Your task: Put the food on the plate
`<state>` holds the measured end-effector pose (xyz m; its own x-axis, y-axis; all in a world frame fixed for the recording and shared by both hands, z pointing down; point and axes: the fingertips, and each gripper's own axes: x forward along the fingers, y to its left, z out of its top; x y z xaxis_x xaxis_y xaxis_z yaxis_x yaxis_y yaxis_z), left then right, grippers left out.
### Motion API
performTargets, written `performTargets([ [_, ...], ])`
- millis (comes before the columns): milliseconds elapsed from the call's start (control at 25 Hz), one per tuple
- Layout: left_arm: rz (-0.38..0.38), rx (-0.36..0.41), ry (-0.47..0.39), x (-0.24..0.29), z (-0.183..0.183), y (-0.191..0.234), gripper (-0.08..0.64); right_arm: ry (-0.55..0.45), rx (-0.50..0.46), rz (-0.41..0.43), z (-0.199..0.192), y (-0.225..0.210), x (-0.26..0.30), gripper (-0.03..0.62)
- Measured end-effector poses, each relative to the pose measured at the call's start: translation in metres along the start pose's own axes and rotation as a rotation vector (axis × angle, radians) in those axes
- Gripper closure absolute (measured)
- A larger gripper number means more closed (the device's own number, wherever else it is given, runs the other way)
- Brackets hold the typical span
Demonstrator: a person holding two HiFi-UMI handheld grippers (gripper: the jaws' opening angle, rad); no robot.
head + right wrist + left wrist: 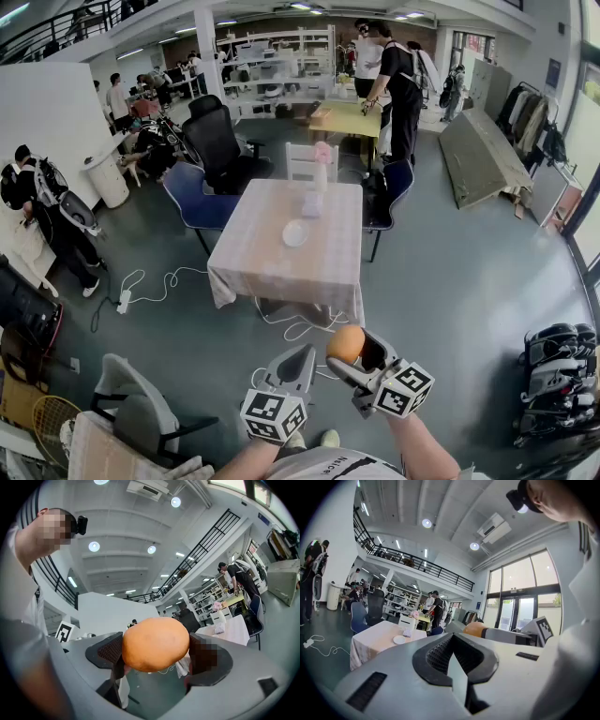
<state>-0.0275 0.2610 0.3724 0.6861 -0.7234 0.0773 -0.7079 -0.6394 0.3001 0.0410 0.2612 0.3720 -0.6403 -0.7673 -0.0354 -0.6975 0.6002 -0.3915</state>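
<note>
Centre-frame cloth-covered table bears the white round plate; my wide-spread right gripper clamps a round orange bun, perhaps, for delivery; left gripper closed, empty.

Grey fingers, black-white marker cubes, white shirt

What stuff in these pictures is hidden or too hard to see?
- Head view: the plate on the table is too small to show whether anything lies on it.
- Head view: the pale thing behind the plate is too small and blurred to name.
- Right gripper view: the orange food covers where the right gripper presses it.
- Left gripper view: the shut left gripper blocks the floor beneath.
</note>
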Motion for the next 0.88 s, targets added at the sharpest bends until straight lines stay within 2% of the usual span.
performTargets([
  [480,0.003,-0.001,0.004,0.007,-0.002,-0.006,0.554,-0.010,0.005,0.015,0.005,-0.002,-0.002,0.189],
  [880,-0.001,0.012,0.010,0.018,-0.003,-0.016,0.554,-0.050,0.074,0.040,0.015,-0.012,-0.013,0.189],
])
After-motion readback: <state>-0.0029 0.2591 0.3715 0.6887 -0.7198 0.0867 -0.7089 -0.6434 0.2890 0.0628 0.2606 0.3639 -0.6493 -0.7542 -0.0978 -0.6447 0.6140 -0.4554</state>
